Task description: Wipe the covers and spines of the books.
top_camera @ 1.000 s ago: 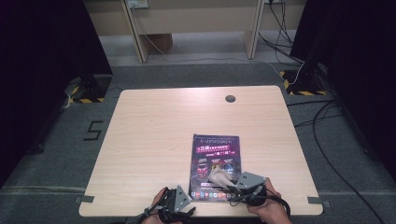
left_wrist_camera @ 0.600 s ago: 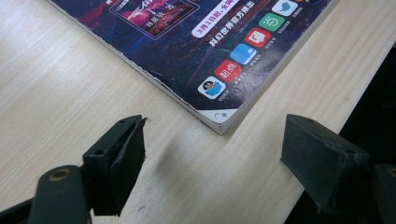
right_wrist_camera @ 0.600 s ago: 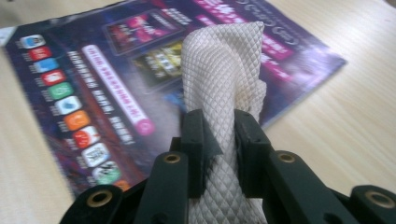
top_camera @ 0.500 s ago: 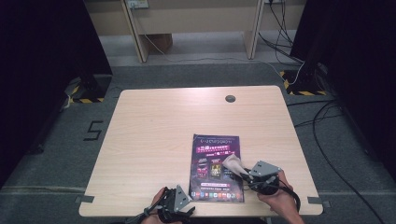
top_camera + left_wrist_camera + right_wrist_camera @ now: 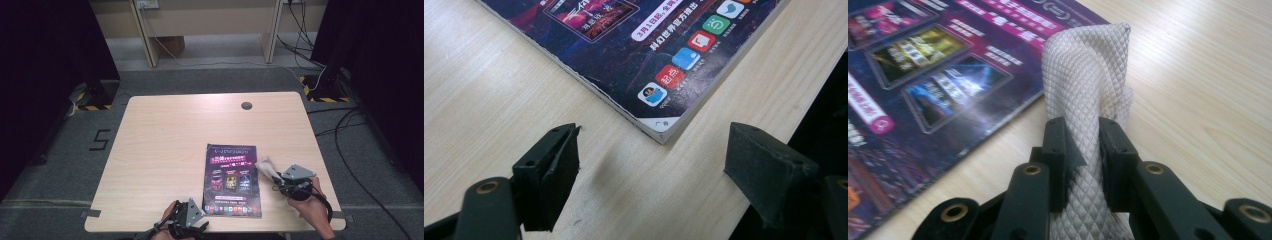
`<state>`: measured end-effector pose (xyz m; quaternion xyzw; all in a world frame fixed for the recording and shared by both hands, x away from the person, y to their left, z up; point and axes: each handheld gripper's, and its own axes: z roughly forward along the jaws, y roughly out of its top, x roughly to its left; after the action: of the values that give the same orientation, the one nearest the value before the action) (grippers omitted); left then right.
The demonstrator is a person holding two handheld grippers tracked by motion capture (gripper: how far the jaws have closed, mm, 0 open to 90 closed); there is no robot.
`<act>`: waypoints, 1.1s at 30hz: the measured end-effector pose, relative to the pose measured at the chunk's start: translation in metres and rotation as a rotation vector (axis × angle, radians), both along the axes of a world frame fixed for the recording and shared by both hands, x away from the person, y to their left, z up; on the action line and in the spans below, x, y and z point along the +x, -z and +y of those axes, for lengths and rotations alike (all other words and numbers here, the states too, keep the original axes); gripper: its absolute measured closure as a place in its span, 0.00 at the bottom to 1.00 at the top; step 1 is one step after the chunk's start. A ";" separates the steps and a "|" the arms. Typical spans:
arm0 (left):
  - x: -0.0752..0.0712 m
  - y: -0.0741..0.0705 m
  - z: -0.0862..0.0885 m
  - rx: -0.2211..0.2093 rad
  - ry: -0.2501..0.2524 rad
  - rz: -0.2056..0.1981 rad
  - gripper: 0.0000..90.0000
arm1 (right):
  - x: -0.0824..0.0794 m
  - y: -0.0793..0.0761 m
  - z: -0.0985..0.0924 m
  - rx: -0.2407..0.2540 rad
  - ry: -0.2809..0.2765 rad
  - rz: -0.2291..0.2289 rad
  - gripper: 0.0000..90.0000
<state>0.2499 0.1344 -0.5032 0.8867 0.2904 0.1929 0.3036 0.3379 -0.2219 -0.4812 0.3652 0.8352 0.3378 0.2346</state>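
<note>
A magazine (image 5: 232, 180) with a dark purple cover lies flat on the wooden table (image 5: 170, 145), near the front edge. My right gripper (image 5: 278, 176) is shut on a folded white cloth (image 5: 265, 165) with a diamond weave, held at the magazine's right edge. In the right gripper view the cloth (image 5: 1088, 100) stands up between the jaws beside the magazine (image 5: 933, 75). My left gripper (image 5: 197, 220) rests at the table's front edge, open, just left of the magazine's near corner (image 5: 663, 127). Nothing is between its fingers (image 5: 549, 175).
A round cable hole (image 5: 246, 105) sits near the table's far edge. Cables (image 5: 350, 125) trail over the grey floor to the right. Desk legs (image 5: 145, 30) stand beyond the table. Black curtains (image 5: 45, 60) flank both sides.
My right gripper has carried the cloth to the right, from over the magazine's lower middle to its right edge. The left gripper has stayed put.
</note>
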 end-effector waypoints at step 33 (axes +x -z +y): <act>0.000 0.000 0.001 -0.003 -0.005 0.001 0.24 | 0.017 0.007 -0.051 -0.007 0.192 0.025 0.84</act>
<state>0.2498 0.1350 -0.5033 0.8856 0.2932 0.1928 0.3043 0.3545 -0.2724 -0.4884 0.4470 0.8003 0.3063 0.2568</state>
